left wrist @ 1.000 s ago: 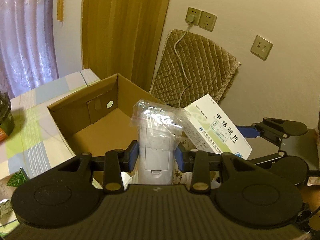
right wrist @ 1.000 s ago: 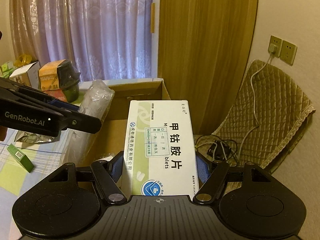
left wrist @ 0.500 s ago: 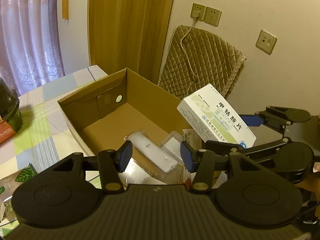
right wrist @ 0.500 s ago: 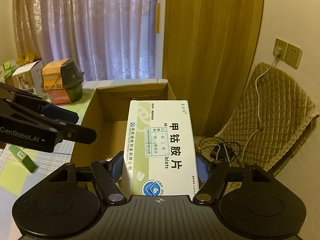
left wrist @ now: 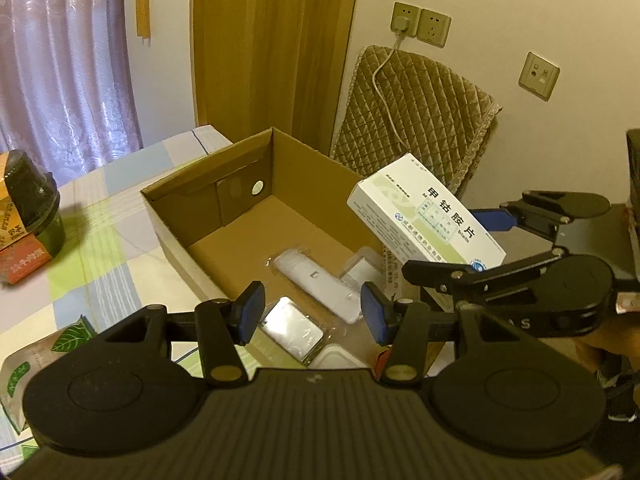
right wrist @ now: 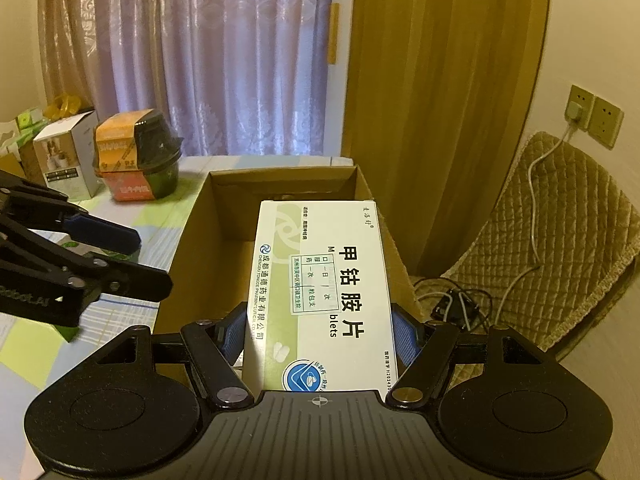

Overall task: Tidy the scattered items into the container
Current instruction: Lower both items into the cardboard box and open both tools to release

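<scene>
Covering the table, a checked cloth [left wrist: 100, 248] beside lilac curtains [right wrist: 240, 60].

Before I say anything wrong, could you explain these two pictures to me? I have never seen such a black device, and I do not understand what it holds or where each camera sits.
There is no robot here. A person holds one hand tool in each hand, each ending in a two-finger claw, with a wide-angle camera looking forward along the fingers.

One picture is from the left tool. Its left claw is open and empty, above a cardboard box standing on a checked tablecloth. Inside the box lie a white device in a clear bag and a few other small packets.

The other picture is from the right tool. Its right claw is shut on a white medicine box, held over the cardboard box, not yet put in.

A dark food bowl with an orange sleeve remains on the cloth.
</scene>
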Available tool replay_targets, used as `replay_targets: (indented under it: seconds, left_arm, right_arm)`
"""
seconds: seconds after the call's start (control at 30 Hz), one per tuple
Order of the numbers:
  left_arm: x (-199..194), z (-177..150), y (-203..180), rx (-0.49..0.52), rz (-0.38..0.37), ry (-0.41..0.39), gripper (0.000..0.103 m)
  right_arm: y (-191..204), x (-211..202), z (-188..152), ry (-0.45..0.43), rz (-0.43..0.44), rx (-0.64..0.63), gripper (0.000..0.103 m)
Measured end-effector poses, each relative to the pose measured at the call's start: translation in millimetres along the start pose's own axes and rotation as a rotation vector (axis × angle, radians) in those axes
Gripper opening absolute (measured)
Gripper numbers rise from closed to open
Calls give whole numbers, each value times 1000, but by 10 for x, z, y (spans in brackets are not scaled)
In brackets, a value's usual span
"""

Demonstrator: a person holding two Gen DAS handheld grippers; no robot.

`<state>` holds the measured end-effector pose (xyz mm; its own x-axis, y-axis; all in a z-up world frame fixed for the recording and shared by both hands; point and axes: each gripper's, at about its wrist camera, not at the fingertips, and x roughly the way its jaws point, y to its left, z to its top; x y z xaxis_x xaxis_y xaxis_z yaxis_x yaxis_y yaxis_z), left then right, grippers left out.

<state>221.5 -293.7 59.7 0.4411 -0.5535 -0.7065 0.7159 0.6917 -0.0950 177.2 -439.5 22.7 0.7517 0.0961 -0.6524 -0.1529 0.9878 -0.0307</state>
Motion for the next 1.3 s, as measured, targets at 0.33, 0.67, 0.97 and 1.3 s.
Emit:
replay_targets:
  seconds: [0.33, 0.67, 0.97, 1.3]
  left_arm:
    - [-96, -69, 91, -9, 19, 0, 49]
    - [-165, -105, 189, -23, 34, -3, 50]
    - [-213, -133, 222, -32, 38, -1, 51]
    - [-299, -209, 263, -42, 45, -5, 54]
  right_arm:
    - [80, 177, 61, 27, 21, -20, 73]
    - [165, 258, 74, 37, 36, -17, 73]
    - [202, 212, 38, -13, 17, -21, 103]
    - [206, 131, 7, -6, 19, -13, 103]
